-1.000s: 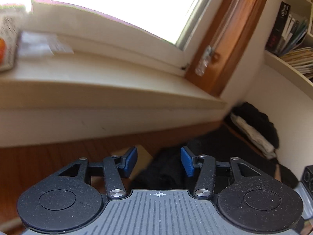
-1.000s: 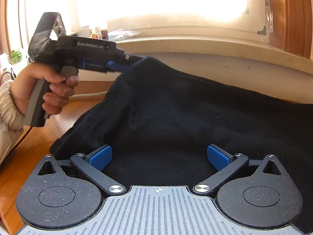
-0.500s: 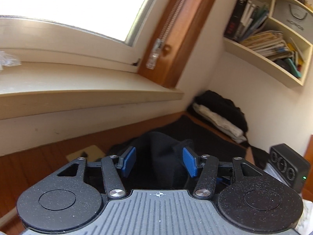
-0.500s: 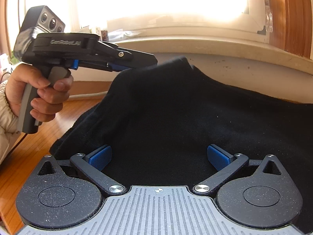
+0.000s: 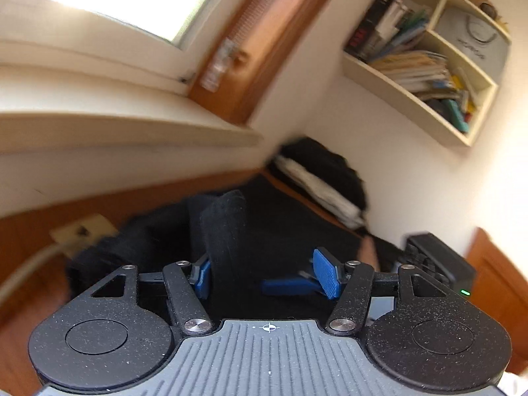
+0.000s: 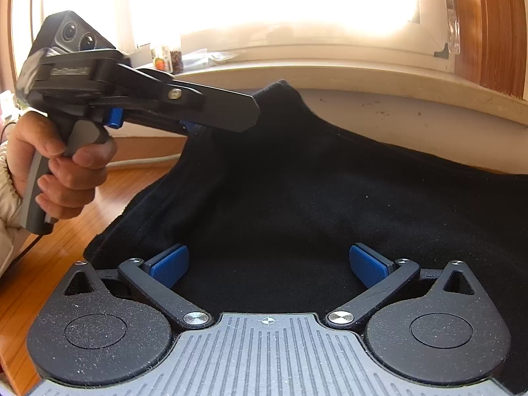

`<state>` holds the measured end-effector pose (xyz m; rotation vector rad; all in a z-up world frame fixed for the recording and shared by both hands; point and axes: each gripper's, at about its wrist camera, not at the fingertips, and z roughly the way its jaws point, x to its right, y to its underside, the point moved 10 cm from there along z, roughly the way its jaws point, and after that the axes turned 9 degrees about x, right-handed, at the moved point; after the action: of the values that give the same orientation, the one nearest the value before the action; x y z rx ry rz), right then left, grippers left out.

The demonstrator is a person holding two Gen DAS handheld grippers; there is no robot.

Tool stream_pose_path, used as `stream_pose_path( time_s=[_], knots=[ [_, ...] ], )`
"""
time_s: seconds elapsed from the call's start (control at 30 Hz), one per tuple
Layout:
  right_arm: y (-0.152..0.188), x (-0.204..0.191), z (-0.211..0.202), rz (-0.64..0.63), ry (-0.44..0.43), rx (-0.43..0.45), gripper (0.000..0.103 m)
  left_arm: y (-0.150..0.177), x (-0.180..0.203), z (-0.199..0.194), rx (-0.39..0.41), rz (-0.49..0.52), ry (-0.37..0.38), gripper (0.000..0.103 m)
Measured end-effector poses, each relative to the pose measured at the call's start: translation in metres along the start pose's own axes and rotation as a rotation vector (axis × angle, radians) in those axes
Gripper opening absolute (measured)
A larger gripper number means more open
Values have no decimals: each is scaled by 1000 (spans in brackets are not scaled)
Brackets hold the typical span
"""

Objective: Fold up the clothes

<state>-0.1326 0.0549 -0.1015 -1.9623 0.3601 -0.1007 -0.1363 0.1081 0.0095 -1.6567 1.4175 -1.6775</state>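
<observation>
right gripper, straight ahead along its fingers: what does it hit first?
Most likely the black garment: the cloth fills the view just ahead of the open right gripper. Depth is unclear, but nothing else shows in between.
</observation>
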Motion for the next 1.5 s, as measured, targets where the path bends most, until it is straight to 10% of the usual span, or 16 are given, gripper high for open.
stream_pose_path(
  time_s=[0.73,0.9,1.33,1.5],
  knots=[
    [2,-1,0,1,1,0,103,24,7,11,-81,174,-76,63],
    [2,0,0,2,1,1,103,24,-4,11,-82,288,-238,11],
    [2,0,0,1,5,6,103,-26,-63,-64,183,100,-451,0],
    [2,0,0,1,5,9,103,-26,-76,-67,195,33,-425,9]
  ],
)
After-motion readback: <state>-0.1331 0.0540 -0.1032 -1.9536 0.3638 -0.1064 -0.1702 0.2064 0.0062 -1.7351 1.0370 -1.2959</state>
